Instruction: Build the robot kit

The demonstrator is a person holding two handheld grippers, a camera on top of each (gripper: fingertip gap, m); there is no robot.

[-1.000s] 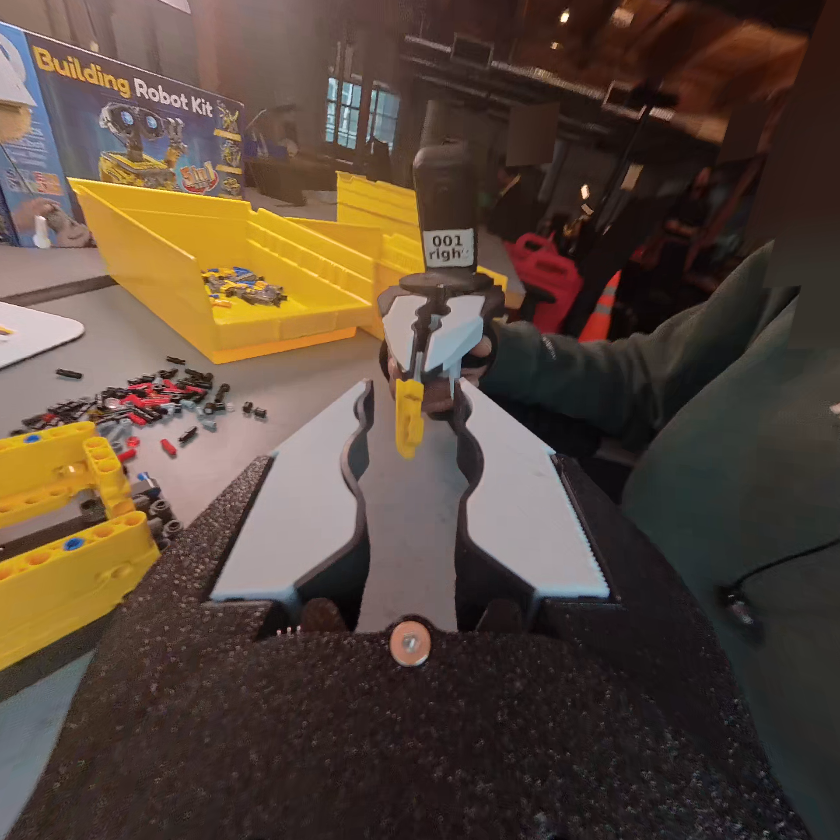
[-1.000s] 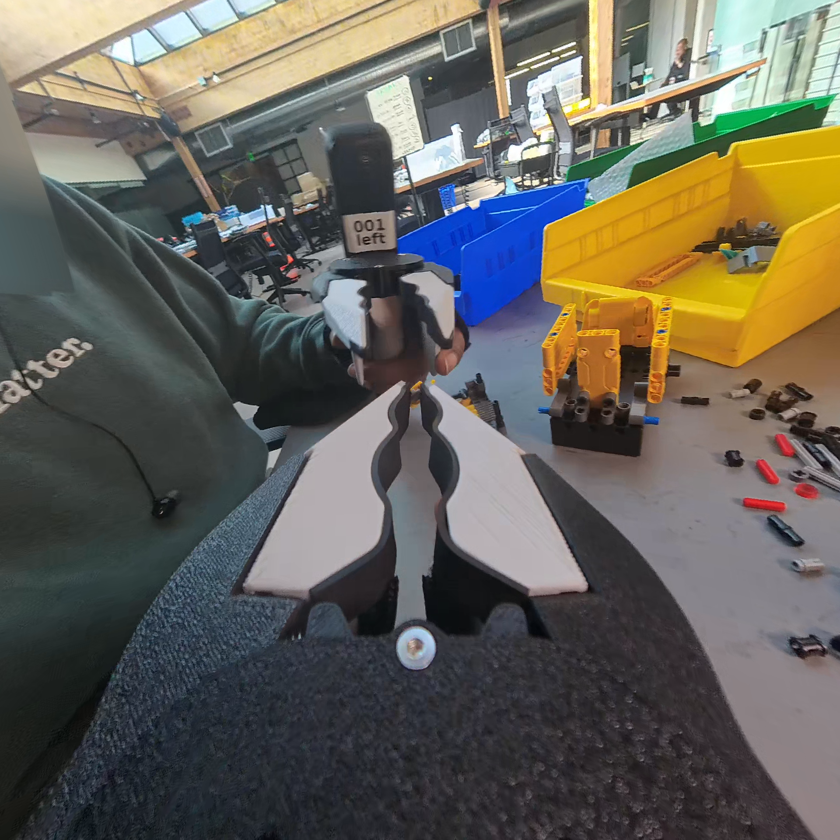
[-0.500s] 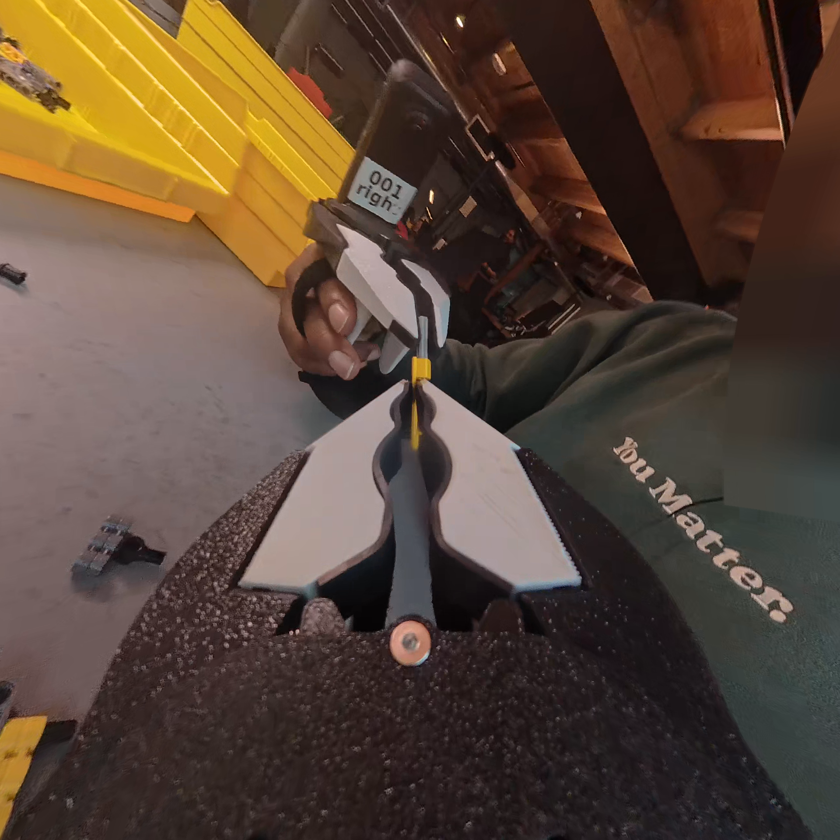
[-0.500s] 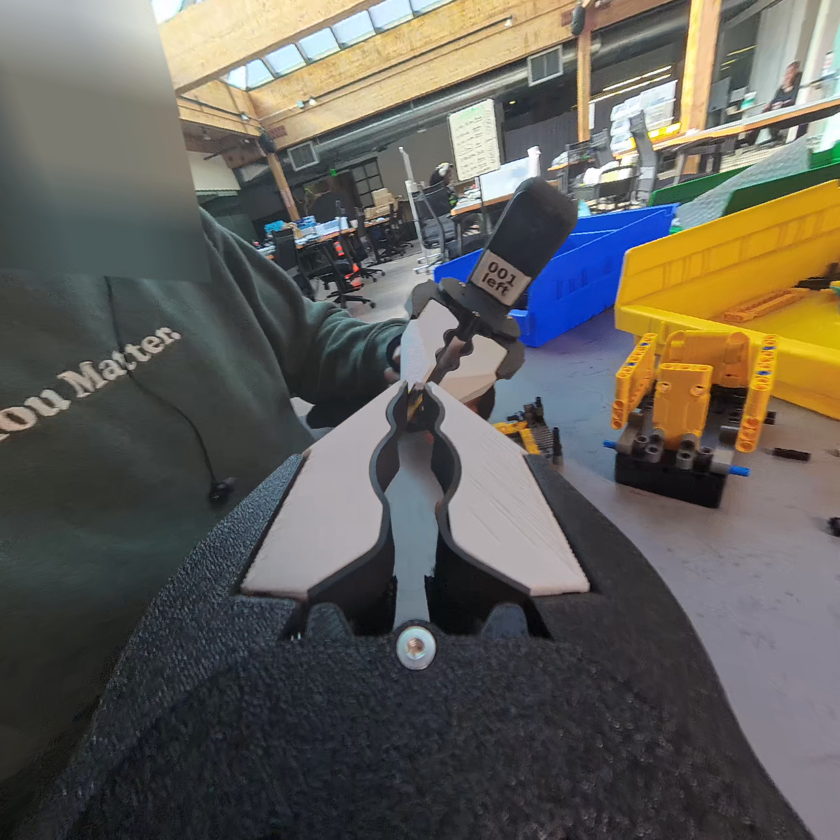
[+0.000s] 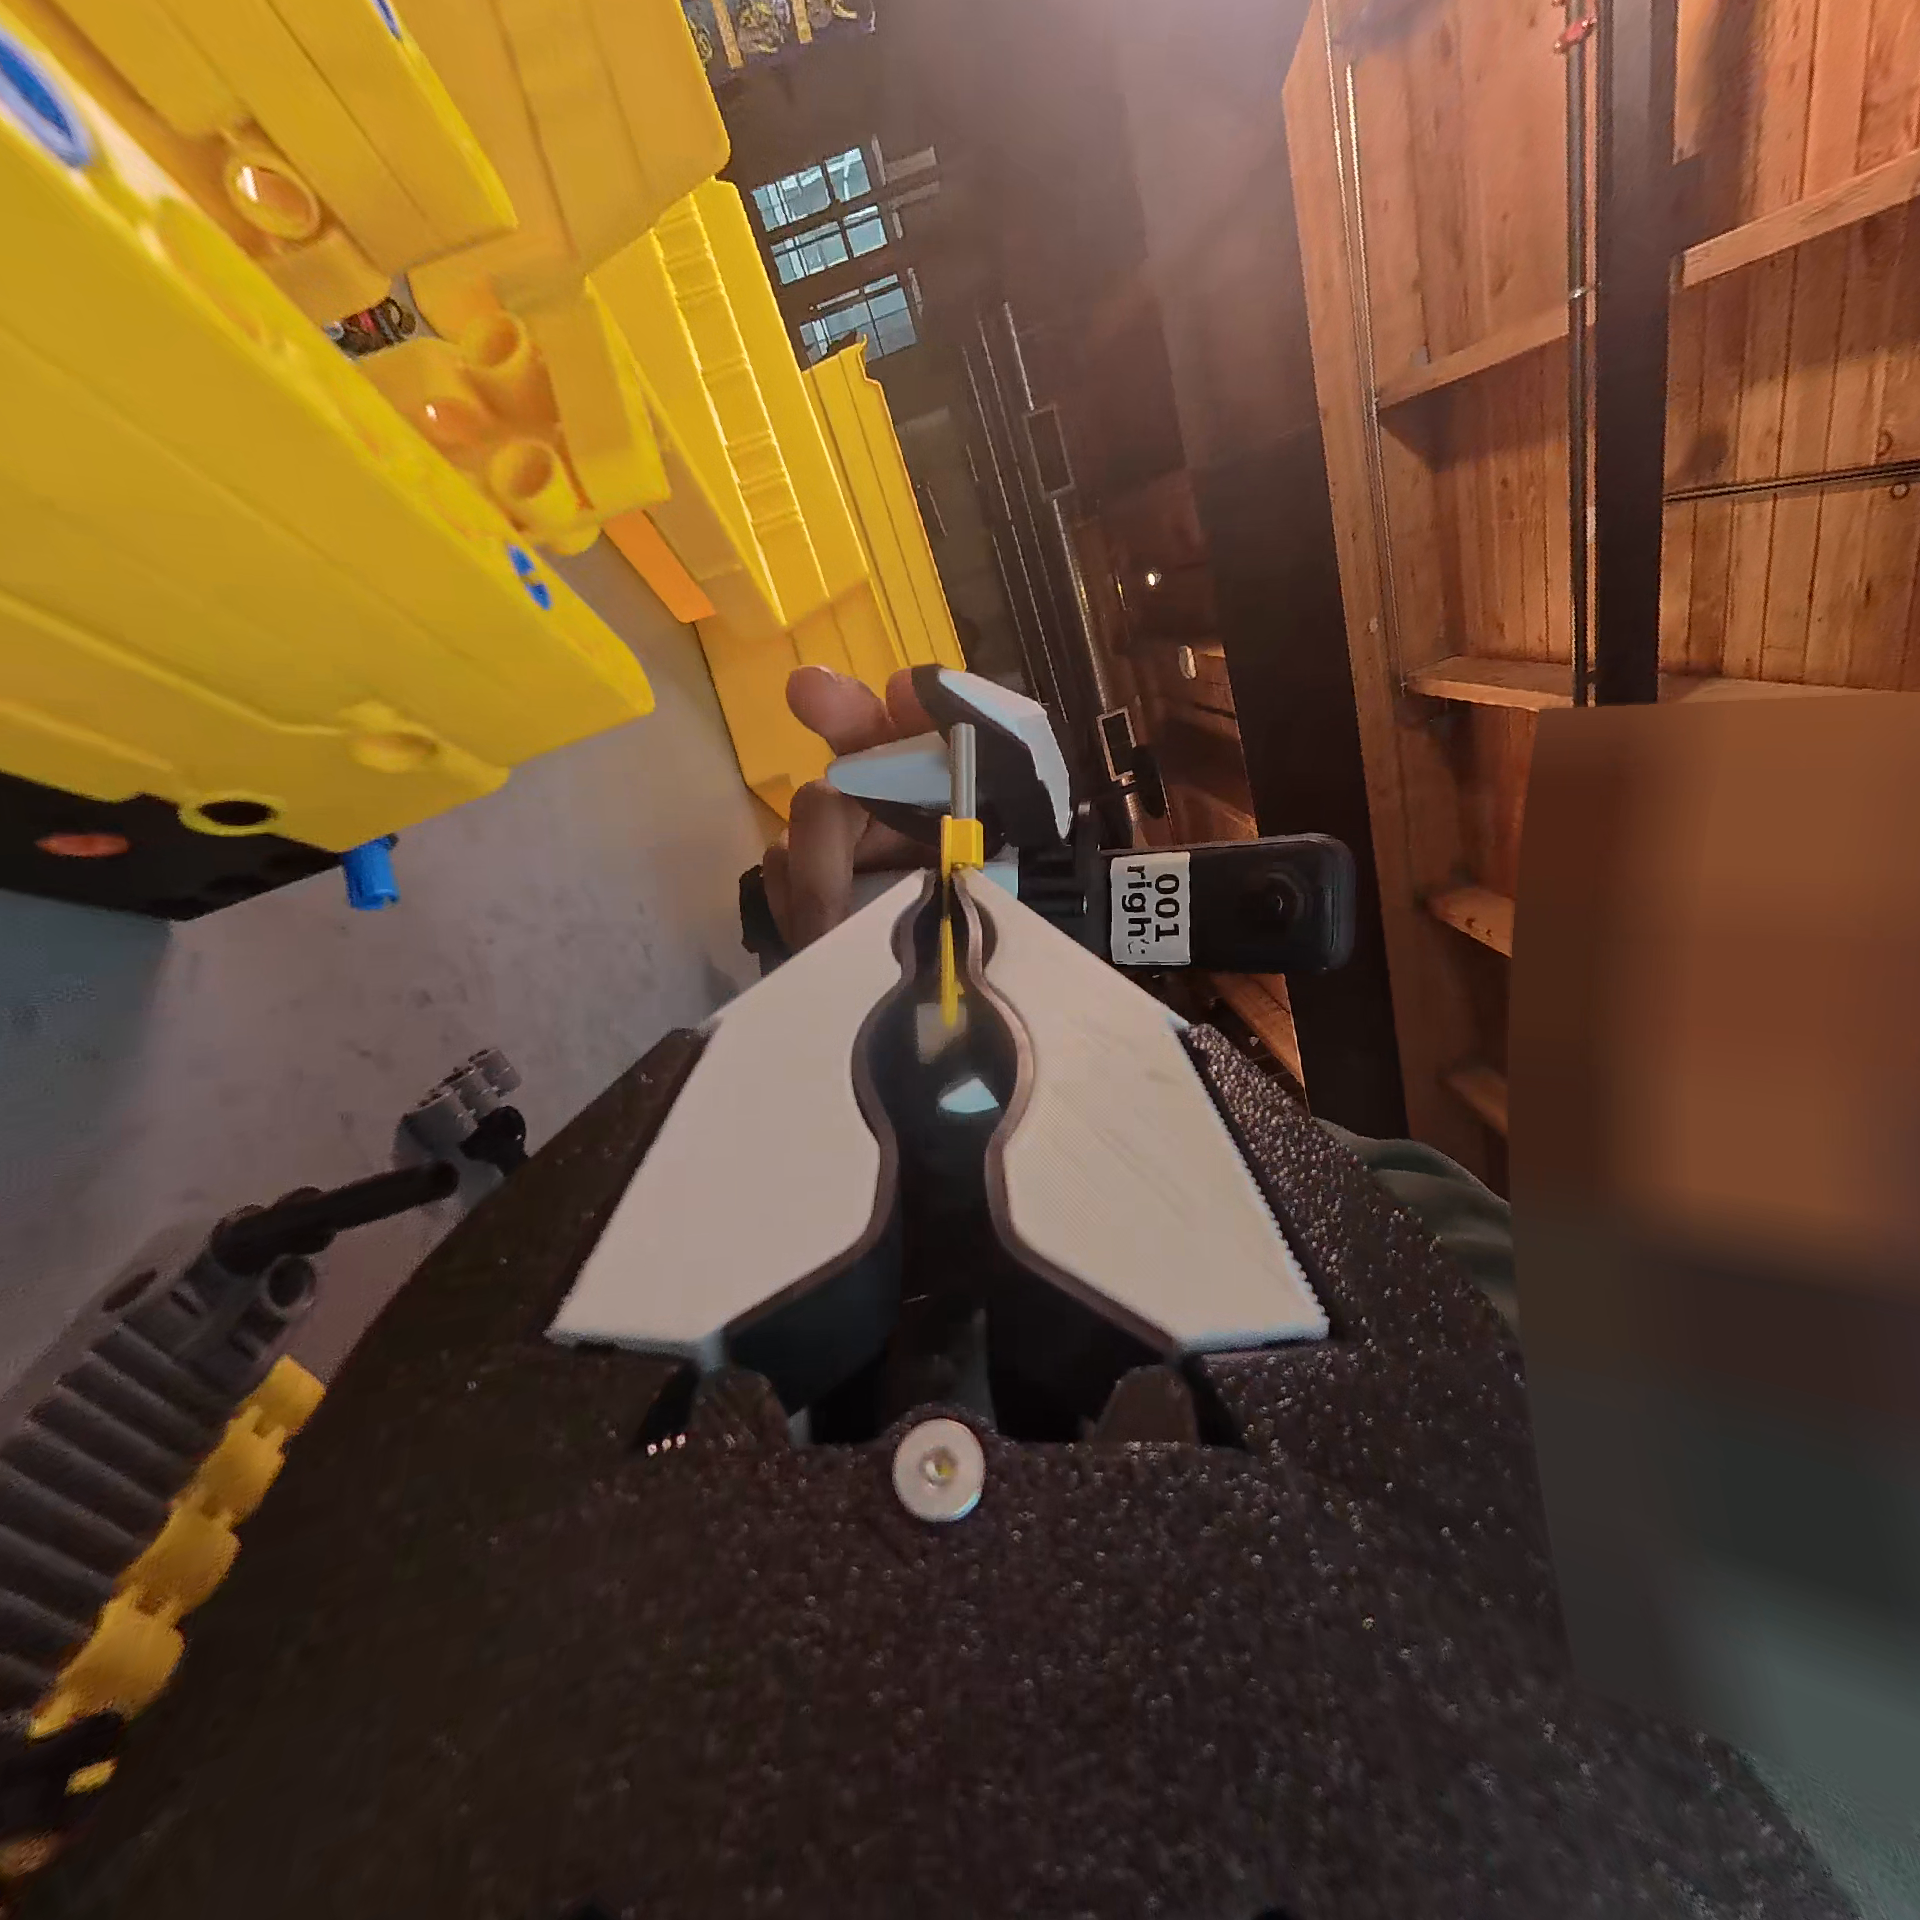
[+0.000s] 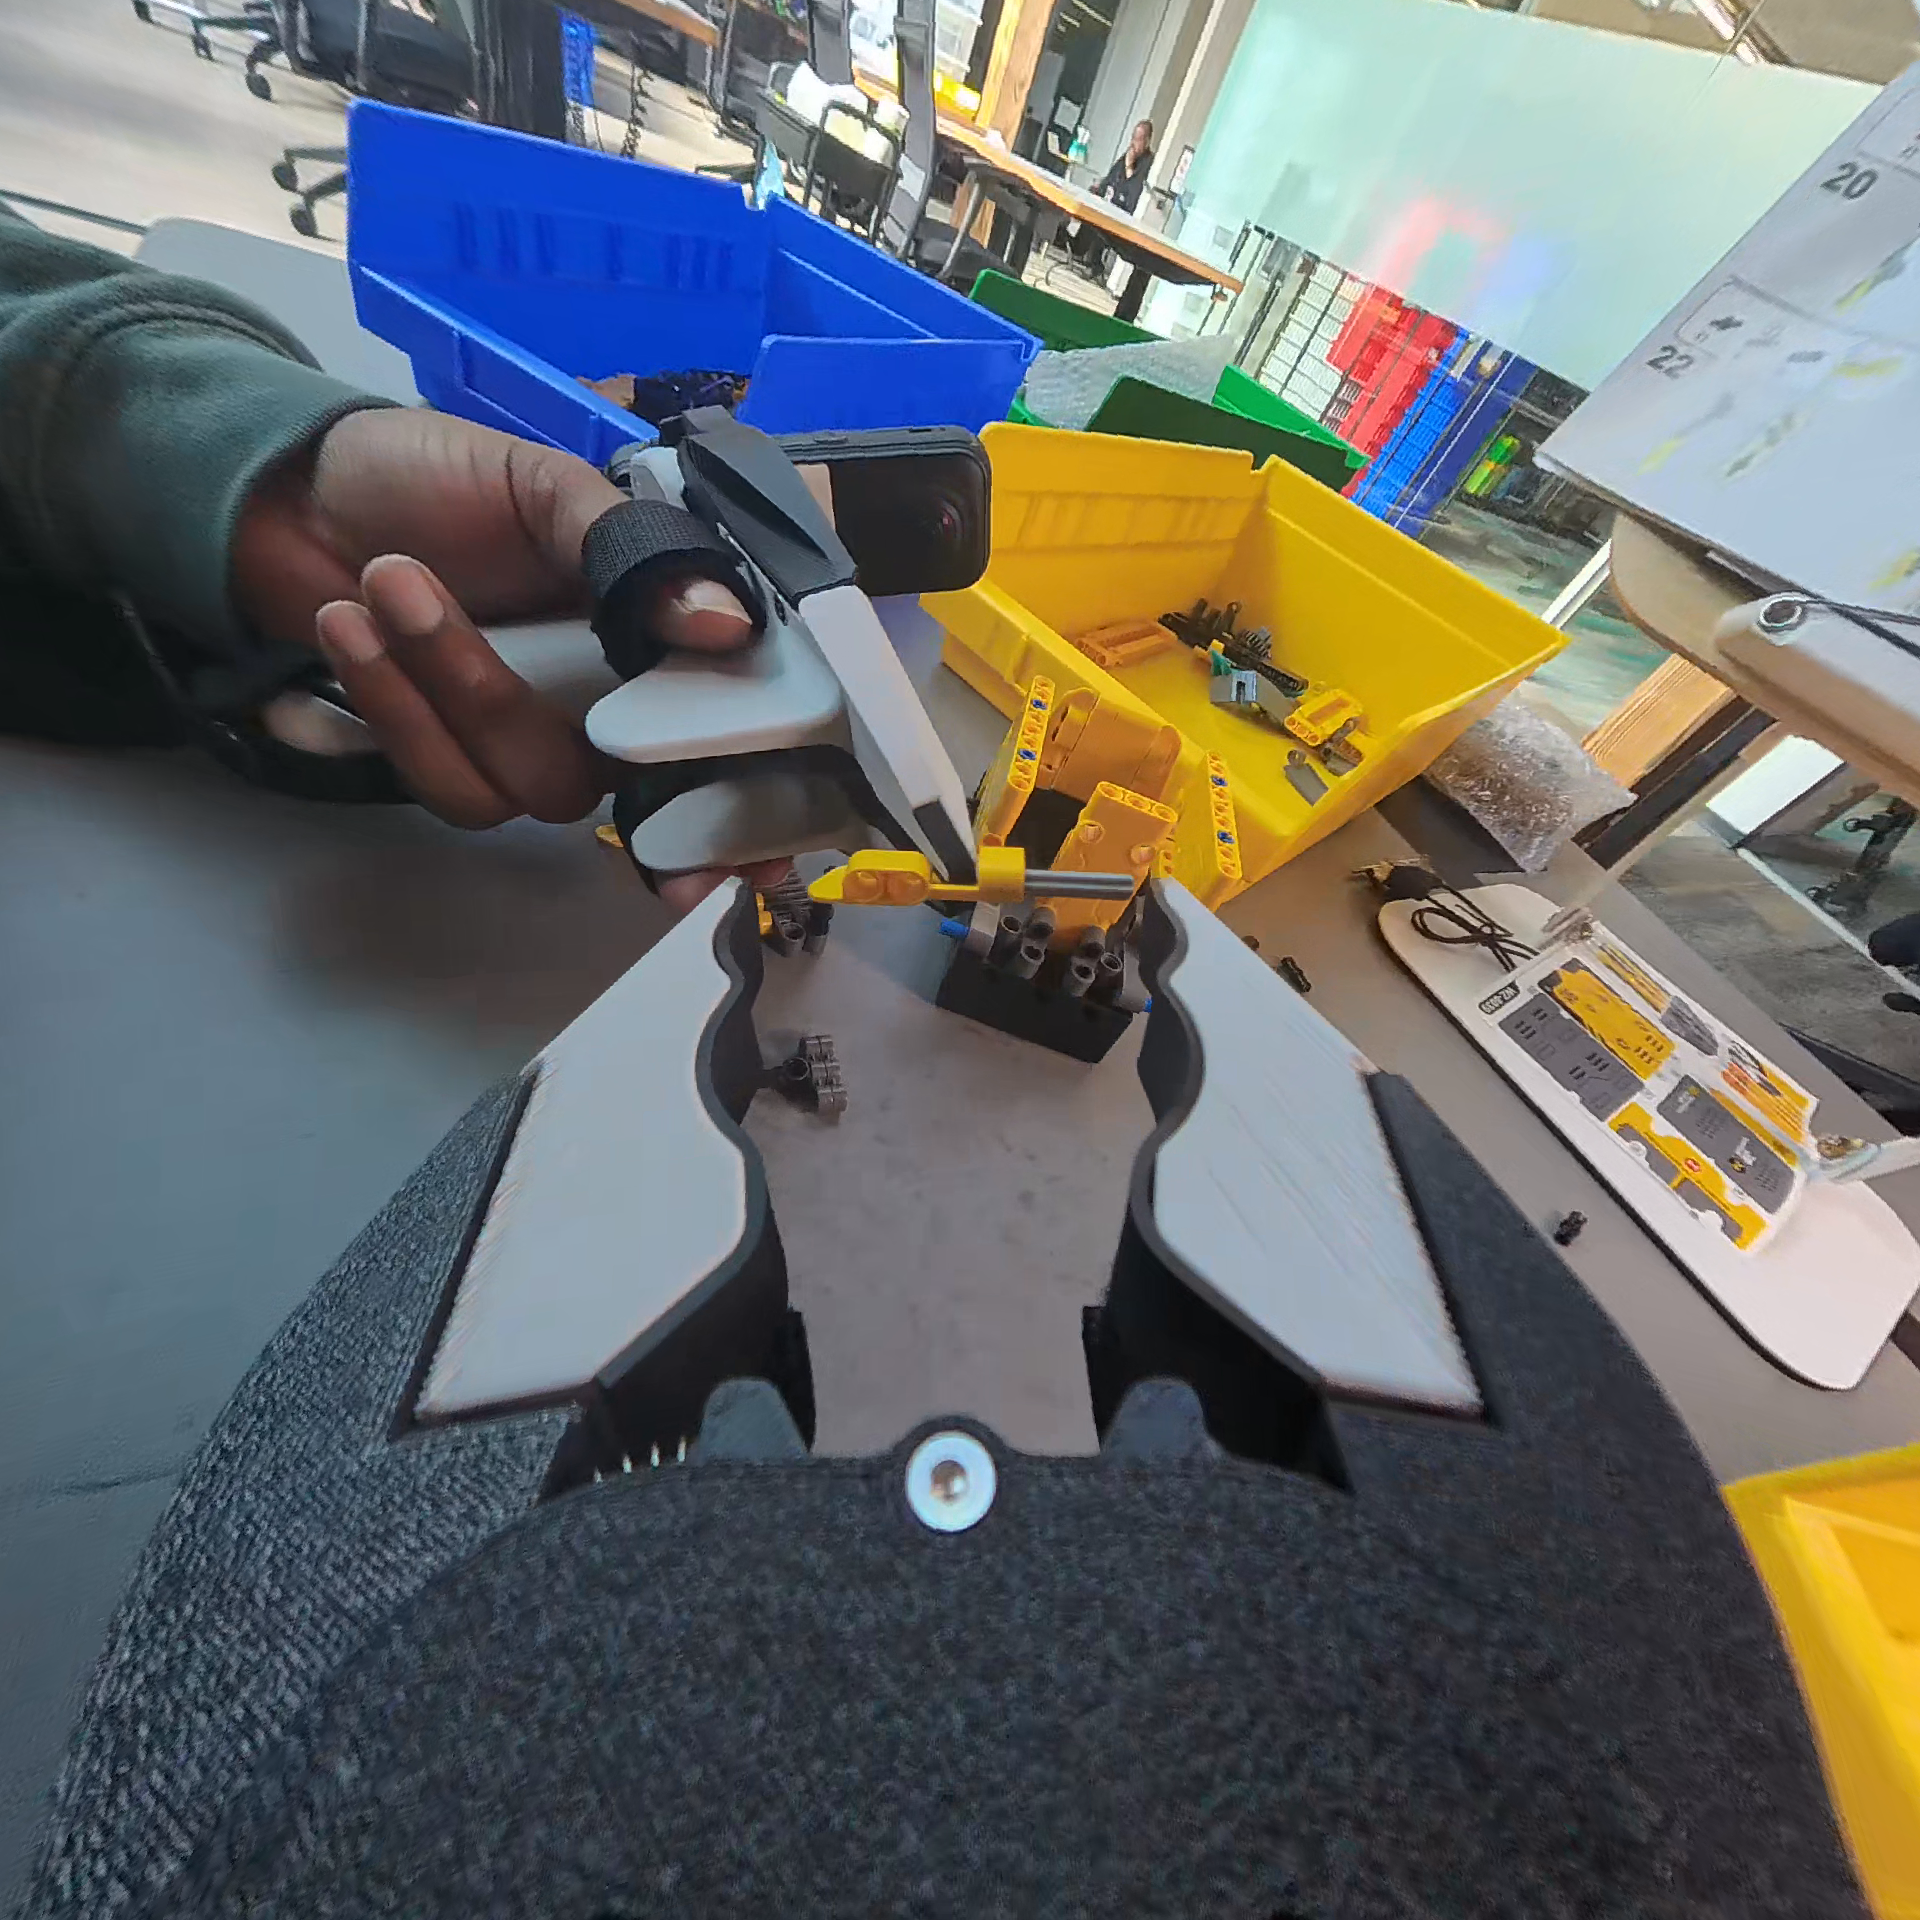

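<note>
My left gripper (image 5: 948, 885) is shut on a small yellow beam piece (image 5: 961, 842) with a grey axle (image 5: 963, 764) sticking out of it. In the right wrist view the left gripper (image 6: 961, 847) comes in from the left, held by a hand, and pinches the yellow piece (image 6: 883, 883) level above the table. My right gripper (image 6: 948, 909) is open wide and empty. The piece and its axle (image 6: 1081, 885) lie across the gap just beyond its fingertips. A yellow and black model (image 6: 1039, 987) stands on the table right behind.
A yellow bin (image 6: 1351, 582) with several parts, a blue bin (image 6: 675, 260) and a green bin (image 6: 1174, 416) stand behind. A picture sheet (image 6: 1662, 1070) lies at the right. A small grey part (image 6: 816, 1075) lies between my right fingers. A toothed track (image 5: 114, 1455) lies at lower left. Less than 4 cm separates the two grippers' tips.
The yellow piece passed from the right gripper to the left. The left gripper shut on it, then the right gripper opened and let go. The left gripper rolled onto its side.
</note>
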